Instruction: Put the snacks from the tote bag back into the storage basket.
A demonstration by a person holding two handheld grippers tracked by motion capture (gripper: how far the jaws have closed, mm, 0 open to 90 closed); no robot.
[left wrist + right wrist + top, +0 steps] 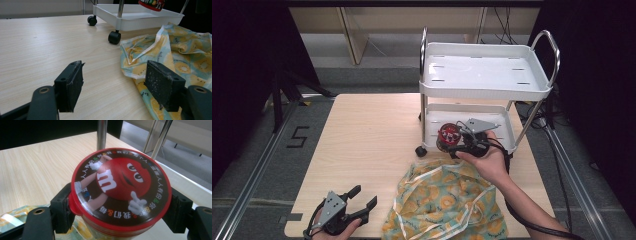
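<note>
over cart [512, 142], claw [120, 205] grips can [120, 187].

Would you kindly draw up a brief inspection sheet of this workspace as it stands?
Surface: light wooden table, bare at left.
Job's things: red-lidded candy tub held over the white trolley, by its lower shelf.
Clutter: fruit-print cloth bag crumpled at the near edge.
Grippers: right gripper shut on the tub; left gripper open, holding nothing.
Cables: black cable trails from the right gripper.
Surroundings: grey floor, marked 5.
</note>
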